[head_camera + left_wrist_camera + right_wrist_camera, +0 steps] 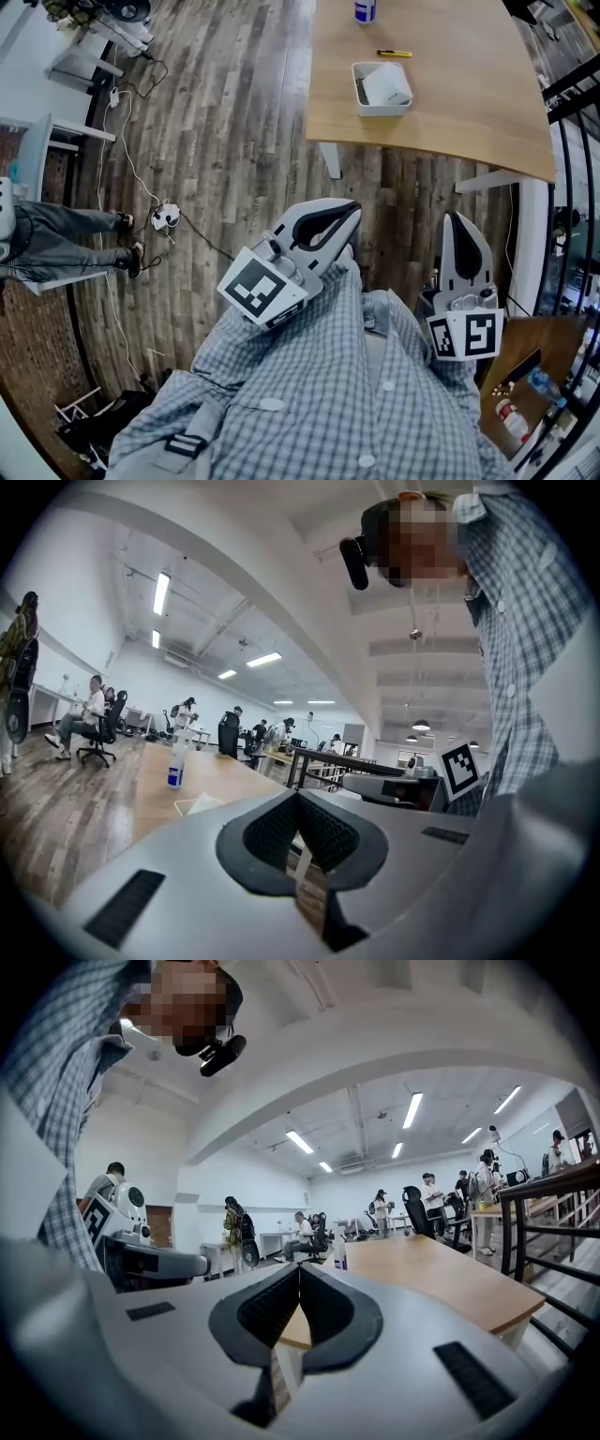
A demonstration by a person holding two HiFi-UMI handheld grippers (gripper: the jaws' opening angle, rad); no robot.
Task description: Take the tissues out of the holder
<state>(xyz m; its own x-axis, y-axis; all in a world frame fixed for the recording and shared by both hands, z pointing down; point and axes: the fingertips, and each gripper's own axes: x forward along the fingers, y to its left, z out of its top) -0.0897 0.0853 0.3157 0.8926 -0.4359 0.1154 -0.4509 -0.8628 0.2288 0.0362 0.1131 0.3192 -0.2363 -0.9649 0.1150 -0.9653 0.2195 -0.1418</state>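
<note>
The white tissue holder [360, 89] stands on the wooden table [450, 103] with a white tissue [387, 84] lying in it. From the left gripper view the holder [195, 805] shows low, far beyond the jaws. My left gripper [351, 209] is shut and empty, held near my chest over the floor, short of the table. My right gripper [453, 218] is also shut with nothing in it, beside the left one. In each gripper view the jaws meet at their tips: left gripper [298, 795], right gripper [300, 1267].
A yellow pen [394, 53] and a blue-labelled bottle [365, 9] lie beyond the holder. White table legs [330, 159] stand ahead of me. Cables [141, 183] trail over the wood floor at left, near a seated person's legs [66, 239]. A dark railing [574, 112] runs along the right.
</note>
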